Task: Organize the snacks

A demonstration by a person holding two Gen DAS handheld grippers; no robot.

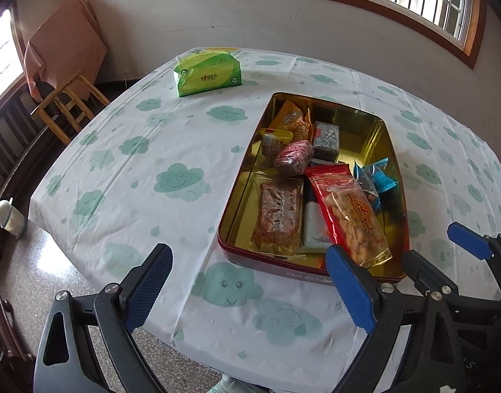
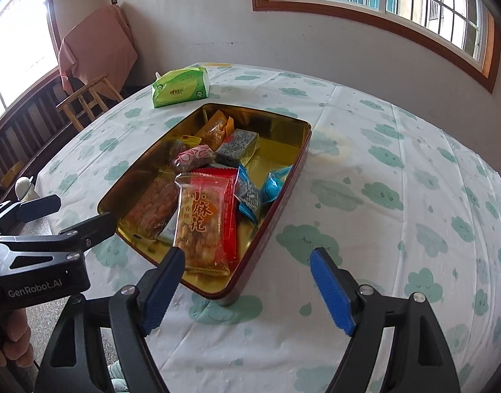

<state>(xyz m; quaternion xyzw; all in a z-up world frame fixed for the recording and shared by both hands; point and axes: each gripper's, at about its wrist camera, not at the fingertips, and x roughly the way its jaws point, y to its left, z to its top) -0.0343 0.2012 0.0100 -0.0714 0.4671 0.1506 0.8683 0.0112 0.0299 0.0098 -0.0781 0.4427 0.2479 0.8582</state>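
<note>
A gold-lined tin box point(image 1: 361, 121) with a dark red outer wall sits on the table and holds several wrapped snacks. A red-edged fried-dough packet point(image 1: 351, 213) lies on top near the front; it also shows in the right wrist view point(image 2: 206, 216). A pink wrapped sweet point(image 1: 293, 159), a grey speckled bar point(image 1: 327, 137), blue candies point(image 1: 378, 177) and an orange cracker pack point(image 1: 278, 216) lie around it. My left gripper point(image 1: 250, 275) is open and empty, above the table's near edge left of the tin. My right gripper point(image 2: 247, 281) is open and empty, over the tin's point(image 2: 283, 131) near corner.
A green tissue pack point(image 1: 207, 73) lies at the far side of the cloud-print tablecloth point(image 1: 135, 163). A wooden chair point(image 1: 70, 104) with an orange cloth stands past the table's left edge. A wall and window are behind. The right gripper shows in the left wrist view point(image 1: 446, 249).
</note>
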